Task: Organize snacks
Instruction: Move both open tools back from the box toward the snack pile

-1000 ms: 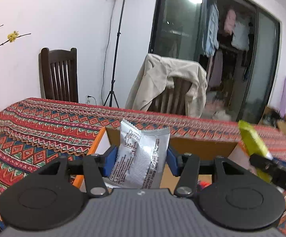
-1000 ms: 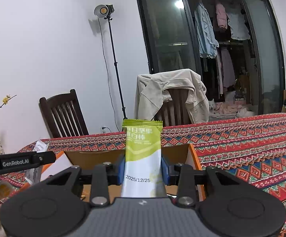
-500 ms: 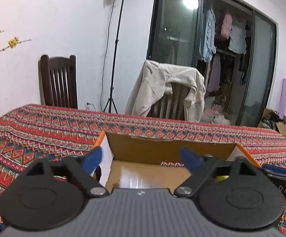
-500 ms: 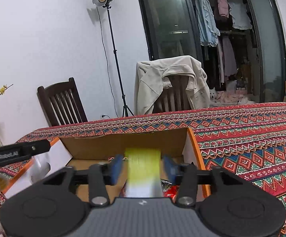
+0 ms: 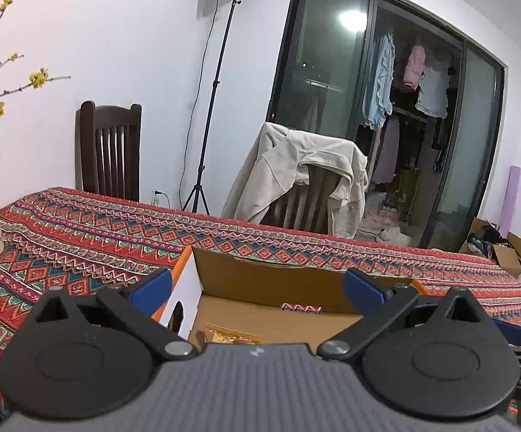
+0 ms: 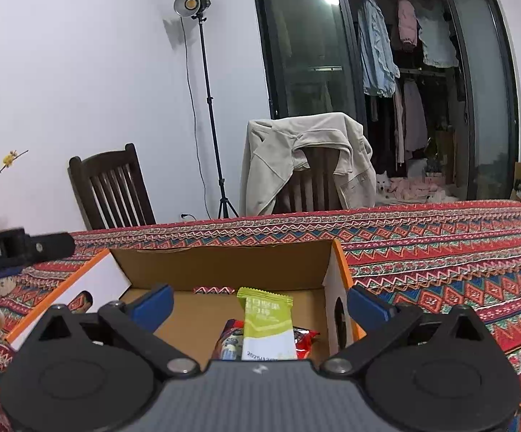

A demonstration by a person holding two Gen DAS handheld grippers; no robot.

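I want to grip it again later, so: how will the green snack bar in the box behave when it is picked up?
The green bar looks like a thin foil wrapper, so probably light and slightly slippery. It lies propped on other packets in the box, so it may slide when nudged. Its flat shape will not roll, but the crimped ends may bend.
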